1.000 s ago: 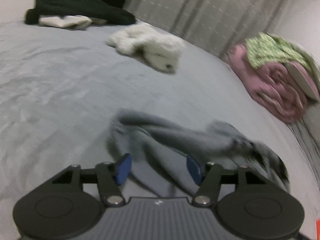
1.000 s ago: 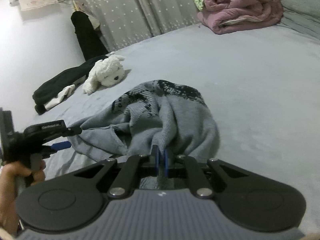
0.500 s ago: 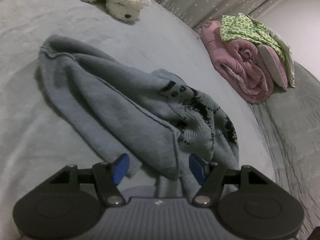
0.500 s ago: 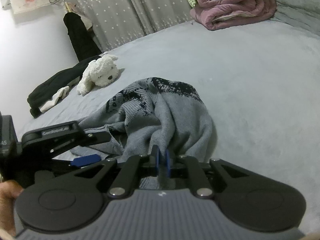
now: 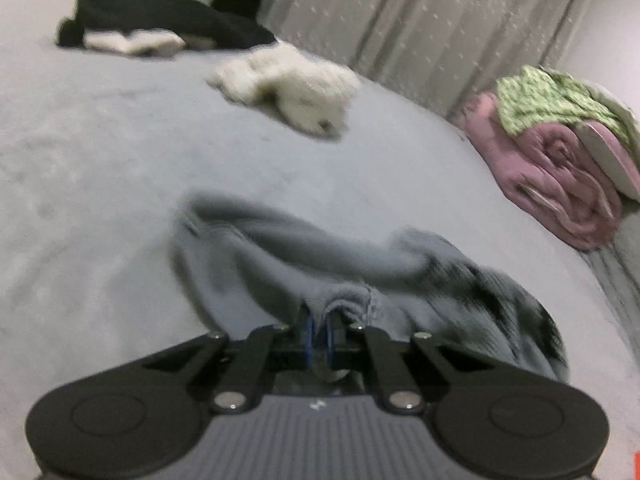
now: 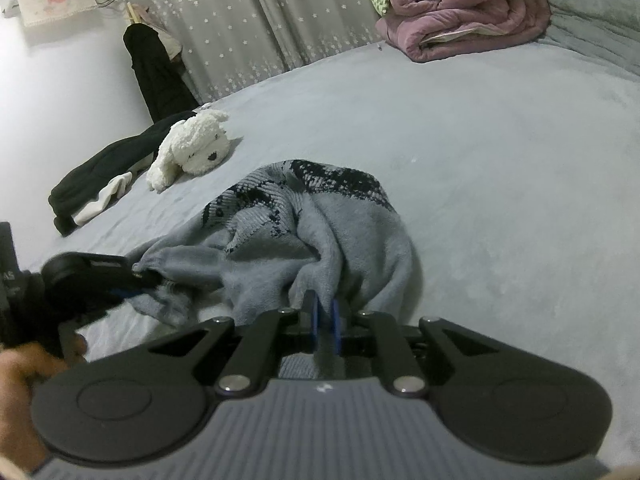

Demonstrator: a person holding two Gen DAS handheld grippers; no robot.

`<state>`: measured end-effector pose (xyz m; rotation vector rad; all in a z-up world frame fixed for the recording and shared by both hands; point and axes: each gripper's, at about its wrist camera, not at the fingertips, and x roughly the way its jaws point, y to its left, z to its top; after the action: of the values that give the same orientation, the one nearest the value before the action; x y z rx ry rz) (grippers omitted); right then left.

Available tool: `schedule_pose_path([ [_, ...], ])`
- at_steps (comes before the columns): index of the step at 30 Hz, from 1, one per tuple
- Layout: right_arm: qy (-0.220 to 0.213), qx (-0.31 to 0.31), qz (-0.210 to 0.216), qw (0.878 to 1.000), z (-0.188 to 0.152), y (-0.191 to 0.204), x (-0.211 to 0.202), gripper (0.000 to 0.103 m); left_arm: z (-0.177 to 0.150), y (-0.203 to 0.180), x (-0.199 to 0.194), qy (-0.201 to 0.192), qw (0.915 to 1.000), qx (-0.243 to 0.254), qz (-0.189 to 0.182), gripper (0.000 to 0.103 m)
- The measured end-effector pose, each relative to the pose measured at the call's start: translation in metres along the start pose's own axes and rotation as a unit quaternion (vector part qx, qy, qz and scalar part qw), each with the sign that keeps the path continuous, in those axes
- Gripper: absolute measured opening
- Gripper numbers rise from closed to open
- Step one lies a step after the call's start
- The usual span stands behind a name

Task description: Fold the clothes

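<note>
Our left tongs [image 5: 318, 332] closing on soft, floppy grey knit sweater [image 6: 320, 236] hem; right tongs [image 6: 325, 320] pinch lower-centre edge. Grip edges.

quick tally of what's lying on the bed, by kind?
Garments: 3 – grey sweater, black garment, white cloth
Plush toys: 1 – white plush dog
Bedding: 2 – pink quilt, green patterned cloth
Total: 6
</note>
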<state>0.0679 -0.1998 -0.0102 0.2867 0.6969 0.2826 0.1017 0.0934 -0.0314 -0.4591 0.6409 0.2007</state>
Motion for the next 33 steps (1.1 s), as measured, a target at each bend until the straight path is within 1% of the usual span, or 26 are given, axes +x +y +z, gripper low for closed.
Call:
schedule_pose_path([
  [5,-0.003,-0.005,-0.004,1.0,0.001,0.004,0.0,0.012,0.018,0.028,-0.01,-0.033,0.9986,-0.014,0.039,0.006],
  [8,-0.004,-0.01,-0.005,1.0,0.0,0.008,0.0,0.015,0.026,0.037,-0.015,-0.055,0.9964,-0.01,0.063,0.006],
  [12,-0.007,-0.022,-0.005,1.0,0.0,0.015,-0.002,0.015,0.03,0.048,-0.021,-0.082,0.9926,-0.002,0.089,0.006],
  [14,-0.008,-0.027,-0.005,1.0,0.0,0.018,-0.002,0.016,0.032,0.055,-0.02,-0.082,0.9928,-0.013,0.086,0.006],
  [18,-0.008,-0.033,-0.007,0.999,-0.001,0.021,-0.002,0.016,0.032,0.063,-0.015,-0.04,0.9965,-0.045,0.059,0.009],
  [20,-0.008,-0.035,-0.01,0.999,-0.002,0.023,-0.002,0.017,0.029,0.064,-0.014,-0.021,0.9971,-0.052,0.05,0.018],
  [21,-0.007,-0.037,-0.012,0.999,-0.002,0.023,-0.001,0.019,0.027,0.062,-0.015,-0.017,0.9975,-0.048,0.049,0.026],
  [22,-0.007,-0.038,-0.014,0.999,-0.003,0.024,-0.001,0.023,0.026,0.06,-0.016,-0.013,0.9978,-0.043,0.049,0.036],
  [23,-0.007,-0.039,-0.016,0.999,-0.003,0.024,-0.001,0.037,0.024,0.058,-0.017,-0.009,0.998,-0.038,0.049,0.041],
  [24,-0.009,-0.041,-0.018,0.999,-0.003,0.025,-0.001,0.047,0.023,0.056,-0.019,-0.006,0.9983,-0.033,0.047,0.047],
  [25,-0.01,-0.045,-0.02,0.999,-0.004,0.027,-0.002,0.048,0.021,0.054,-0.021,-0.001,0.9986,-0.029,0.043,0.052],
  [27,-0.012,-0.053,-0.024,0.998,-0.005,0.03,-0.003,0.049,0.019,0.053,-0.024,0.011,0.999,-0.023,0.035,0.057],
  [30,-0.013,-0.062,-0.031,0.998,-0.005,0.034,-0.004,0.053,0.015,0.051,-0.03,0.026,0.9993,-0.012,0.026,0.064],
  [33,-0.013,-0.066,-0.037,0.997,-0.005,0.035,-0.005,0.055,0.009,0.048,-0.038,0.039,0.9991,0.006,0.016,0.071],
])
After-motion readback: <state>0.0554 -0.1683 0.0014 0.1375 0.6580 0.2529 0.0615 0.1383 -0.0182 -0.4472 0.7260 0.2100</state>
